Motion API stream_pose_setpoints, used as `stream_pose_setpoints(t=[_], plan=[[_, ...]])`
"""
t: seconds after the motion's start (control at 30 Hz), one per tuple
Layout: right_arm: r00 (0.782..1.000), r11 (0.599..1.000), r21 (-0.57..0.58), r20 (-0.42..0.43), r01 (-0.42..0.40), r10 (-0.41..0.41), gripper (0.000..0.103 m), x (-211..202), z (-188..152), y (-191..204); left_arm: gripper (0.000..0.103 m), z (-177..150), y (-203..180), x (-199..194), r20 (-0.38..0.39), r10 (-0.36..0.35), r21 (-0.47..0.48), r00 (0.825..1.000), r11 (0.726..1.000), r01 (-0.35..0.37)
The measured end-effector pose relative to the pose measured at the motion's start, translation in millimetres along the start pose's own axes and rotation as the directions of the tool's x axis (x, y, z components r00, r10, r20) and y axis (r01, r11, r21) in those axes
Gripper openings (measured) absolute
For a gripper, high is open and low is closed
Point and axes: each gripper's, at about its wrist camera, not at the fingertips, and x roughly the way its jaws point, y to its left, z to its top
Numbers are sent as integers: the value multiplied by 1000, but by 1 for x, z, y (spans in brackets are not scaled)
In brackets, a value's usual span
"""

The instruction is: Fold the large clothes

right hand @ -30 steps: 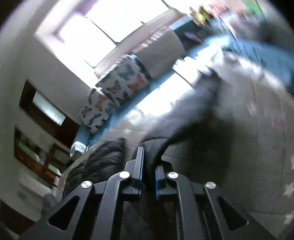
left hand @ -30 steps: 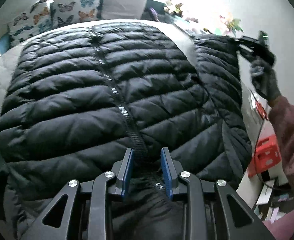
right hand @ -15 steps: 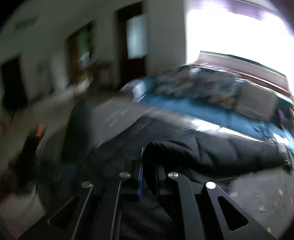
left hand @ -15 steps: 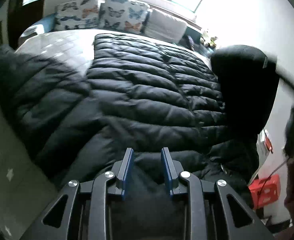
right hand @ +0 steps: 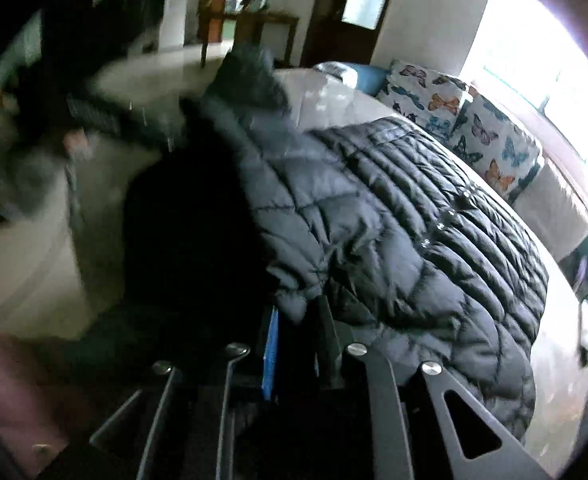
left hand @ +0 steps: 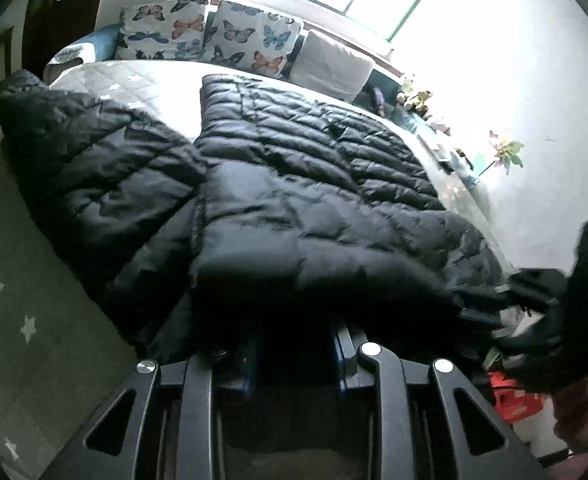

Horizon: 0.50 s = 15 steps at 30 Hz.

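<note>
Right hand-held gripper [right hand: 295,320] pinching black puffer jacket [right hand: 413,216] sleeve, bed [left hand: 166,92]

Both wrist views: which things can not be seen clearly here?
- Left gripper tips, left view: jacket fabric lies over them, so the jaws' state is hidden.
- Right gripper, right view: dark; grip on the jacket is unclear.
- Room at left, right view: motion blur.
- Right gripper, left view: blurred.

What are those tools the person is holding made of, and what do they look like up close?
Each is a black, angular frame with triangular cut-outs and round silver bolt heads. The left gripper and right gripper both have flat fingers faced with blue pads. The person's arm wears a pinkish sleeve.
</note>
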Motion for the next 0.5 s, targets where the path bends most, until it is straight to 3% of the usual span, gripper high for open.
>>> stream_pose_setpoints(t=[0.1, 0.13, 0.2, 0.23, 0.33, 0.5], plan=[[995, 987, 142, 73, -73, 63, 25, -31, -10, -27, 31, -8, 8, 2, -25, 22, 2, 999, 1000, -22], [992, 976, 198, 99, -95, 77, 31, -36, -15, -40, 31, -11, 12, 1, -29, 37, -4, 999, 999, -37], [989, 961, 268, 142, -69, 32, 41, -42, -23, -62, 31, -17, 23, -2, -35, 64, -31, 997, 997, -65], [988, 952, 305, 146, 2, -49, 44, -46, -29, -79, 31, -17, 26, -5, -28, 80, -45, 996, 996, -81], [975, 896, 413, 69, 163, -209, 45, -33, -48, -123, 31, -12, 38, -21, 25, 143, -96, 989, 985, -141], [977, 815, 540, -94, 210, -189, 45, 22, -99, -157, 31, -3, 31, -47, 118, 151, -107, 981, 985, -139]])
